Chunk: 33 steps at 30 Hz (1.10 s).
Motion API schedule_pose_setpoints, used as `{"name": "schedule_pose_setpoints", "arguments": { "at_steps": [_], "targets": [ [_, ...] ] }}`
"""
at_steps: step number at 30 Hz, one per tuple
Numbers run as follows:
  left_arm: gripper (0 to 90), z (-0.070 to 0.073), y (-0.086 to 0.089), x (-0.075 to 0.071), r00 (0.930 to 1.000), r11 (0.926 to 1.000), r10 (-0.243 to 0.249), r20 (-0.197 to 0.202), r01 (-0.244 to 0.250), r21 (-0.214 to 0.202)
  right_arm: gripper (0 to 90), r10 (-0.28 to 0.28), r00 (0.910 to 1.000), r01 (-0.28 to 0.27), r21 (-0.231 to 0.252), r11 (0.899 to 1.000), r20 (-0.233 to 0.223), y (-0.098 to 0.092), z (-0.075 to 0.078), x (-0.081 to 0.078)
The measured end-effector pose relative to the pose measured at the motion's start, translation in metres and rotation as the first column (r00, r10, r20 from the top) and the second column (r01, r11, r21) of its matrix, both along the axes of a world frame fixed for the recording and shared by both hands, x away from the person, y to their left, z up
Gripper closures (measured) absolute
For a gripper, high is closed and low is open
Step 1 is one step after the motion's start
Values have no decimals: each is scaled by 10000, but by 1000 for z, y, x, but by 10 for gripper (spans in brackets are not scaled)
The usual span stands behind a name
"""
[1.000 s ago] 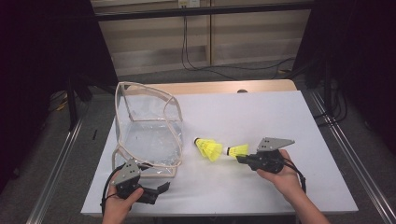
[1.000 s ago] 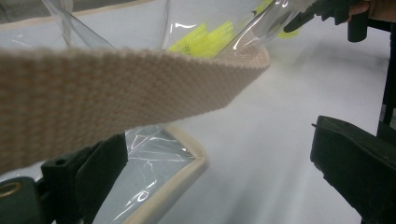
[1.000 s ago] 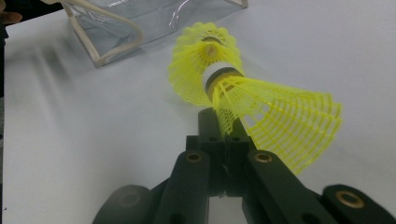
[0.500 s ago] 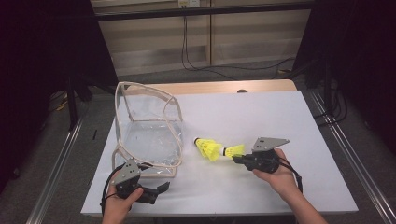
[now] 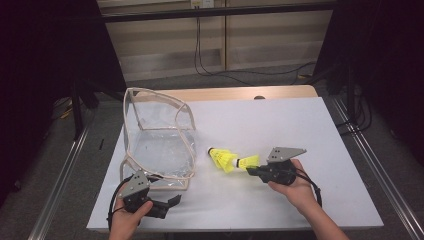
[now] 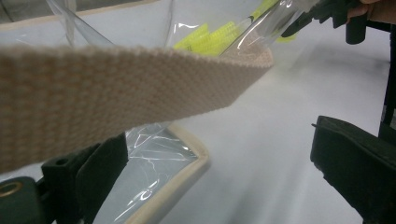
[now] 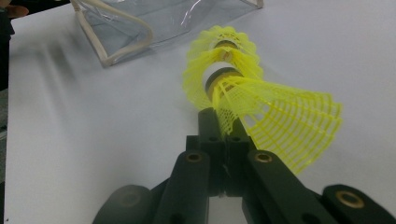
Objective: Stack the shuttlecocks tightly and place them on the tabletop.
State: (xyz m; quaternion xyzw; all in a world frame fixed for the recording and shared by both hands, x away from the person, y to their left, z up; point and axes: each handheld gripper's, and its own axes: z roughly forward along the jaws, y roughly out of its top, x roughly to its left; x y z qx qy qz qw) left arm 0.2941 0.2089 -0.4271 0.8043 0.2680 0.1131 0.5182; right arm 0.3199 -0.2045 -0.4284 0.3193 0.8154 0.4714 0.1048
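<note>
The high view shows the right gripper (image 5: 252,170) clamped on the skirt edge of a yellow shuttlecock (image 5: 248,162), nested into a second shuttlecock (image 5: 222,158); both lie on the white table (image 5: 300,130) just right of a clear plastic bag (image 5: 160,145). The right gripper view shows its jaws pinched tight on the mesh. The left gripper (image 5: 167,206) sits near the table's front edge, jaws spread wide below the bag's beige strap (image 6: 116,88), gripping nothing.

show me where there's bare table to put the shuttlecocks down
Free: the table right of the clear bag, behind the right gripper, and the front strip between both hands. Crowded: the left side, where the bag and the left gripper sit, and around the yellow shuttlecocks.
</note>
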Motion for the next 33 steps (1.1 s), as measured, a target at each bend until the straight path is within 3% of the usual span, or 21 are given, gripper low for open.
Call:
{"name": "schedule_pose_setpoints", "arguments": {
  "at_steps": [25, 33],
  "targets": [
    [39, 0, 0, 0, 10000, 10000, -42, -31, 42, -11, 900, 77, 10000, -77, -58, 10000, -43, 13, -2, 4],
    [39, 0, 1, 0, 10000, 10000, -26, -52, 25, -49, 900, 47, 9999, -53, -321, 9995, -162, 22, -6, 9]
  ]
}}
